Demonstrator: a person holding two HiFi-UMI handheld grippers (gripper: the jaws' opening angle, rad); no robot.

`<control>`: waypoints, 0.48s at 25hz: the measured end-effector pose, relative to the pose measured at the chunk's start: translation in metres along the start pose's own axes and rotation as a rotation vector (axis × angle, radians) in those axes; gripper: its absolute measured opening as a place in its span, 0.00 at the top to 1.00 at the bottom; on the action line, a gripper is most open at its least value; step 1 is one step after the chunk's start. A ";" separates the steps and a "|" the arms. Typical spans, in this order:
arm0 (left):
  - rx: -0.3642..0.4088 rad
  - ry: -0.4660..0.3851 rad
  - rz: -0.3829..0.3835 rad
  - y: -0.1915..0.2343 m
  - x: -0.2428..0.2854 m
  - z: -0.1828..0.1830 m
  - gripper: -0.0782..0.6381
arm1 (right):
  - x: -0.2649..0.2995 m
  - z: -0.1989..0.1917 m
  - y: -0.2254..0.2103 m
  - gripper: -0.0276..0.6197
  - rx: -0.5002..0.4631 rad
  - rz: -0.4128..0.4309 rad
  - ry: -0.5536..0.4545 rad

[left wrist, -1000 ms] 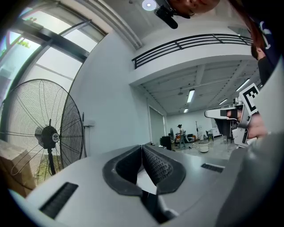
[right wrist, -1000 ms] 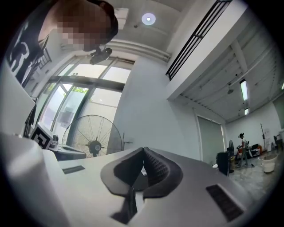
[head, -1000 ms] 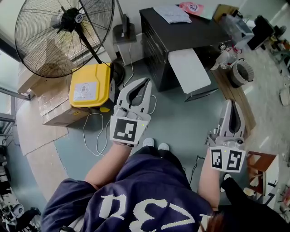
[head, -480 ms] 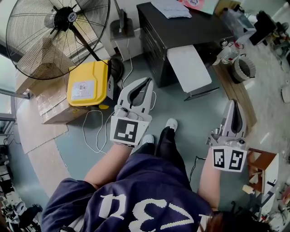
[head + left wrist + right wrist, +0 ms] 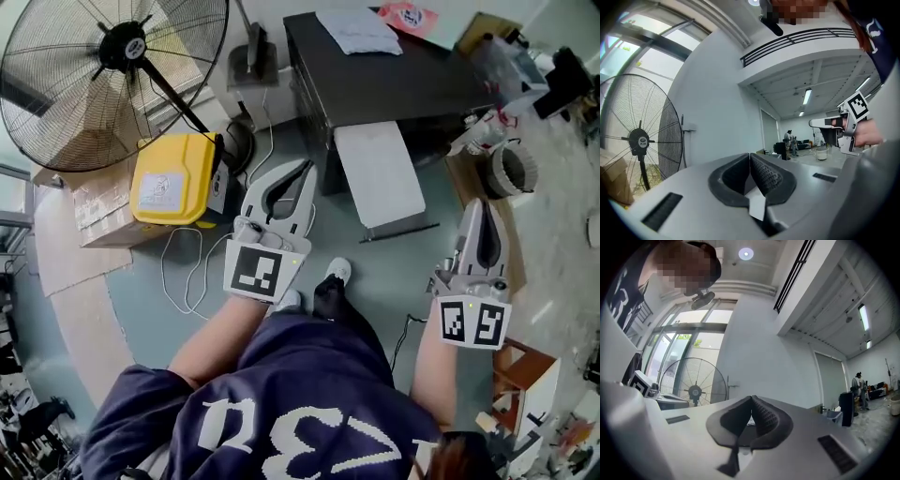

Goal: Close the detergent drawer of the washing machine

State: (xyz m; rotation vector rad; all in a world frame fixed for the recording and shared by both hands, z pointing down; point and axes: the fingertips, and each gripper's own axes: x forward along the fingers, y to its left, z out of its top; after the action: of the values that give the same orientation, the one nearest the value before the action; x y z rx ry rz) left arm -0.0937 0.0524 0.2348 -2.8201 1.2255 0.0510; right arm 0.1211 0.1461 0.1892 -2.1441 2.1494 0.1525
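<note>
Evidently the task is at its approach step. No washing machine and no detergent drawer can be made out in any view, so where the drawer is cannot be told from here. Grey floor [image 5: 403, 272] fills most of the head view, with the person standing on it. A big standing fan [image 5: 112, 75] is at the upper left. A dark cabinet [image 5: 375, 84] stands at the top with a white panel [image 5: 380, 173] sloping off its front, and a yellow case [image 5: 173, 178] sits on cardboard below the fan. The left hand-held gripper [image 5: 304, 169] points toward the gap between case and cabinet, its jaws pressed together on nothing. The right hand-held gripper [image 5: 479, 208], well apart to the right, is likewise closed and empty. Neither touches anything. In my judgement, the next move calls for finding the machine and getting in front of it — then lining one closed tip squarely on the drawer's face, so a straight push seats it without jamming.
</note>
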 end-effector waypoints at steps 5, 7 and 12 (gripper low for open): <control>-0.027 0.009 0.041 -0.014 0.047 -0.011 0.86 | 0.045 -0.012 -0.044 0.93 0.009 0.071 -0.002; -0.047 0.015 0.060 -0.019 0.058 -0.017 0.86 | 0.057 -0.021 -0.058 0.93 0.017 0.097 0.007; -0.049 0.043 0.076 -0.030 0.075 -0.034 0.86 | 0.076 -0.039 -0.083 0.93 0.052 0.125 0.019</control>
State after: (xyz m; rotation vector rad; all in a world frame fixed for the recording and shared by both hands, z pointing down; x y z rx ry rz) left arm -0.0198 0.0157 0.2658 -2.8291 1.3582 0.0243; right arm 0.2042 0.0647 0.2174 -1.9923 2.2715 0.0855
